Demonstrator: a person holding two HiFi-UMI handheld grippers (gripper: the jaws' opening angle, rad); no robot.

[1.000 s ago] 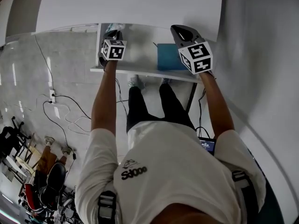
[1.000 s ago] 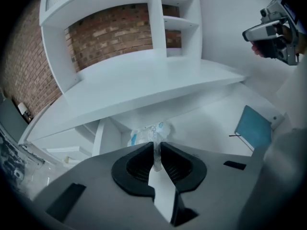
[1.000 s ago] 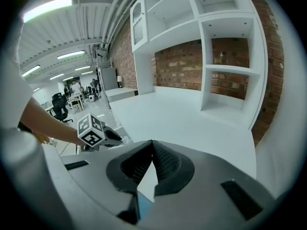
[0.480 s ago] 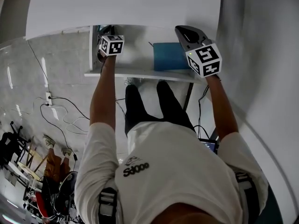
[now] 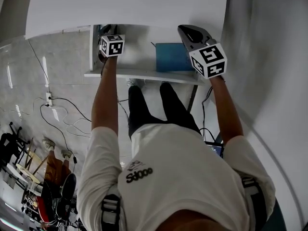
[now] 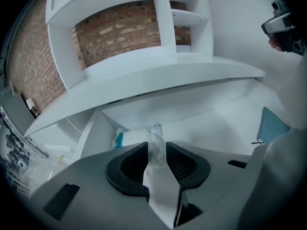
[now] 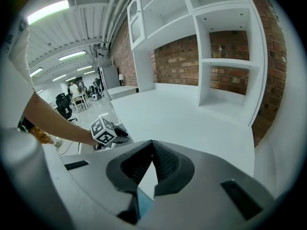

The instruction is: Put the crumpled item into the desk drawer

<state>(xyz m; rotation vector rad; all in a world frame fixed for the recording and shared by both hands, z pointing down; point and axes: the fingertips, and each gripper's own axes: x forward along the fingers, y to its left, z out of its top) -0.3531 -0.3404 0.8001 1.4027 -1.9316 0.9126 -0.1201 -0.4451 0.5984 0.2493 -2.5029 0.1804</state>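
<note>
The crumpled item, a white wrapper with a teal patch, lies in the back left corner of the open white desk drawer. Its twisted tail reaches back between the jaws of my left gripper, which are opening, and their pads stand clear of it. In the head view the left gripper is low inside the drawer's left end. My right gripper hovers over the drawer's right end, above a blue flat thing. In its own view the right gripper is shut with nothing between the fingertips.
The white desk top overhangs the drawer's back and runs out ahead of the right gripper toward white shelving on a brick wall. The blue thing rests at the drawer's right. Cables trail on the floor at left.
My left gripper has moved a little deeper toward the drawer's back left corner. The right gripper has stayed over the drawer's right end.
</note>
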